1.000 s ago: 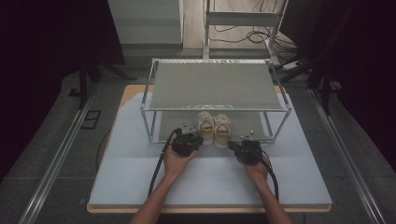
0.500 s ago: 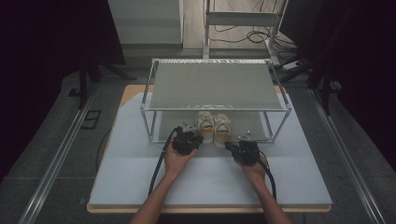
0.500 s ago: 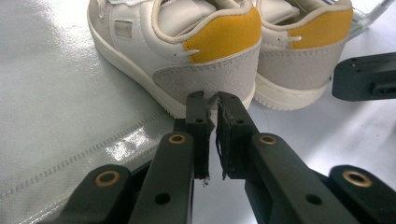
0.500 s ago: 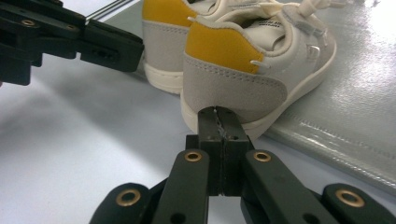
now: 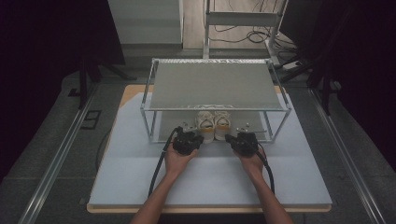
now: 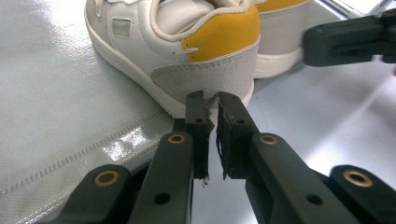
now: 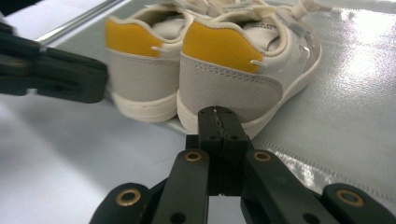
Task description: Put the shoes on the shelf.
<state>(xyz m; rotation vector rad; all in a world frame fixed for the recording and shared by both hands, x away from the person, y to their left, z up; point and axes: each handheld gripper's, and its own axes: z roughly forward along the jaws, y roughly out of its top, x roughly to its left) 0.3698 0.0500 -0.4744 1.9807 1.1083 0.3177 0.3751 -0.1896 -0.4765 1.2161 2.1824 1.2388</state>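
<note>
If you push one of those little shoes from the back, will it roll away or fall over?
Probably neither: the left shoe sits flat on a wide sole, so it should slide. Its heel looks padded and may squash slightly. It looks small, likely light.

A dim room is seen: a white-covered table [image 5: 289,179] is set on a grey floor [image 5: 51,126], flanked by metal rails [image 5: 56,163], with cables [image 5: 247,35] strewn beyond a wooden floor strip [image 5: 194,23].

Toes of both shoes [image 5: 214,122] hidden under the rack's top shelf [image 5: 215,86] at centre frame, left shoe [image 6: 177,51] cropped by the top edge, other gripper [image 7: 51,70] blurred at left edge
</note>
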